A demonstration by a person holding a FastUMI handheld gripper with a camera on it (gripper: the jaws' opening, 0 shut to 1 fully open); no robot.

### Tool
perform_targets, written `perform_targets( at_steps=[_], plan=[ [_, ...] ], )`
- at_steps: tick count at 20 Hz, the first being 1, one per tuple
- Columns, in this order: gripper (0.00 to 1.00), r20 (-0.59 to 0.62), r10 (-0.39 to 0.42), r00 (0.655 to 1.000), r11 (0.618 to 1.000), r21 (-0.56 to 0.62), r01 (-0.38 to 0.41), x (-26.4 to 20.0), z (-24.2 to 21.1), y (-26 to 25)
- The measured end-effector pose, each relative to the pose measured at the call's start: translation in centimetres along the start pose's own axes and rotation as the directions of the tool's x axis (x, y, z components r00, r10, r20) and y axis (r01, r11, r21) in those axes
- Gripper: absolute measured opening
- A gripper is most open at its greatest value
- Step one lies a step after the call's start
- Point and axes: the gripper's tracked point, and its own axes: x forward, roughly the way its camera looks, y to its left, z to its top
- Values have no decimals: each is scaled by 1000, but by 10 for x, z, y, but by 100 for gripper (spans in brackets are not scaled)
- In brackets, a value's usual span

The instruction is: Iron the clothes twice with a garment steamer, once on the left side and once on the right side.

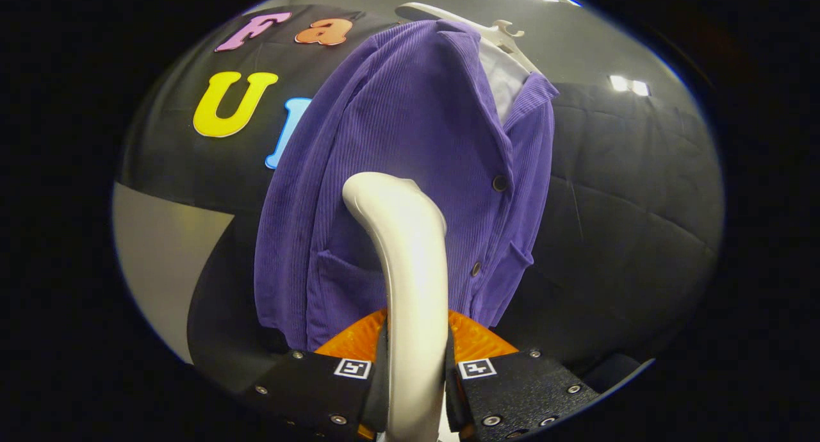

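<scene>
- To the left beyond the tongs [415, 378] hangs the jacket's [391, 128] sleeve, with dark booth wall past its edge. There is room to slide that way.
- The tongs are clamped tight on the steamer [407, 250], one finger on each side of its handle. Its head sits just ahead, up against the jacket front. I think it should glide slowly and stay flat.
- To the right are the buttons [499, 183] and a pocket [512, 262]. Go gently over them.
- High up is the hanger [506, 35]. Stay below it.
</scene>
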Motion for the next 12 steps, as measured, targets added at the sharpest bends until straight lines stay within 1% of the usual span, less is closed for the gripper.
perform_targets(
  at_steps=[4,9,12],
  plan=[
    [35,-61,10,998,999,-40,-12,0,-34,5],
    [35,-123,11,992,999,-37,-16,3,-67,13],
    [35,-140,20,990,999,-36,-25,5,-81,19]
  ],
)
